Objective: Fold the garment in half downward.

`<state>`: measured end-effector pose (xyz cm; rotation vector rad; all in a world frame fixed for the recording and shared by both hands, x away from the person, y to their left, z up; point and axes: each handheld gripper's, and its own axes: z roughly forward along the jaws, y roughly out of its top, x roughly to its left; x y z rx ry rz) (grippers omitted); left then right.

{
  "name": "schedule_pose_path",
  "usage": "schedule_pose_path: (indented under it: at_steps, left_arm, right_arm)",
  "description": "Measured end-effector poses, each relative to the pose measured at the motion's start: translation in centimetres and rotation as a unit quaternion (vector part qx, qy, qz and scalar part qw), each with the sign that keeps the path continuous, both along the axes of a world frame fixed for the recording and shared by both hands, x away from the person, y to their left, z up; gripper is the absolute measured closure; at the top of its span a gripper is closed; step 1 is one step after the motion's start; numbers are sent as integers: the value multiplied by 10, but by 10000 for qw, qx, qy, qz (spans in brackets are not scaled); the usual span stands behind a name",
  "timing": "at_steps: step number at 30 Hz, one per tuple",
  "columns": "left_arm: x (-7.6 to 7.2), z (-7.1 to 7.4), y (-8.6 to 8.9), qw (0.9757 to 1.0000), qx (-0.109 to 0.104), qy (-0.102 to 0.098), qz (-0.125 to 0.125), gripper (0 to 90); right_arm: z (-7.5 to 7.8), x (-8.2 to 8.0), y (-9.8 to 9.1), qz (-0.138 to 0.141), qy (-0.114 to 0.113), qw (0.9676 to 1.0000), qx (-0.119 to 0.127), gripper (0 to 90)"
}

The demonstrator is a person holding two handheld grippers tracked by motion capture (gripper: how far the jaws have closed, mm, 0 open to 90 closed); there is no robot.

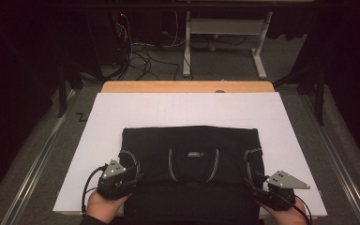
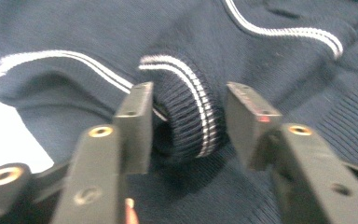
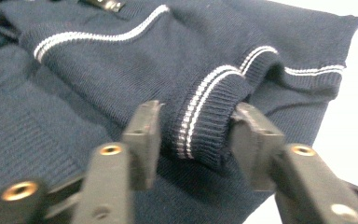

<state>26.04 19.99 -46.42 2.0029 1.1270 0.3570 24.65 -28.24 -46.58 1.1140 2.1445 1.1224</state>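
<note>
**Both cuffs sit between open jaws**

From above, the dark sweater [image 1: 191, 161] lies folded on the white surface [image 1: 122, 112], left hand-held gripper [image 1: 122, 176] and right hand-held gripper [image 1: 268, 187] at its near corners.

Left gripper view: jaws parted around the striped left cuff [image 2: 186, 116], gripping nothing.

Right gripper view: jaws open astride the right cuff [image 3: 209, 116]. Closing shallow could pinch one layer, and the fold would slump.

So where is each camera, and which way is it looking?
High view: above the person's side, looking forward and down at the sweater on the white sheet; both hands, left gripper and right gripper show.
Left gripper view: rides the left gripper, looking along its open jaws at a striped cuff.
Right gripper view: rides the right gripper, open jaws around the other cuff.
All share the sweater.
</note>
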Motion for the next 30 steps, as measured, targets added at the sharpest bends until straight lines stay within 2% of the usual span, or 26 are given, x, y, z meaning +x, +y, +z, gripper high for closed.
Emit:
schedule_pose_path:
  at_steps: [3,6,9,13,17,19,23,25,26,28,30]
  left_arm:
    - [2,3,2,9999,-135,-71,53,384]
    - [10,6,0,9997,-220,-135,37,357]
    - [24,10,-6,9995,-298,-47,-98,352]
    - [40,14,-16,9996,-203,3,-191,330]
    - [60,14,-28,9991,-224,238,-259,331]
    - [68,11,-33,9988,-113,346,-315,351]
    - [82,6,-43,9985,154,450,-253,376]
    - [84,9,-47,9983,231,434,-300,377]
    - [84,10,-48,9984,224,397,-331,386]
    - [85,9,-50,9980,206,461,-377,398]
    - [86,7,-53,9969,397,511,-445,398]
  right_arm:
    - [3,0,-2,-99,-68,9998,141,431]
    - [8,4,-3,-161,-152,9994,278,386]
    - [15,13,1,-138,-181,9992,315,362]
    - [21,29,13,-37,-168,9996,224,349]
    - [25,52,29,9,-89,9998,162,342]
    - [26,62,37,45,-37,10000,78,343]
    - [26,78,49,20,76,9999,-118,344]
    - [24,85,55,30,162,9997,-193,348]
    - [24,87,57,54,209,9996,-200,381]
    - [23,90,61,136,276,9992,-243,403]
    - [20,92,64,160,325,9988,-329,419]
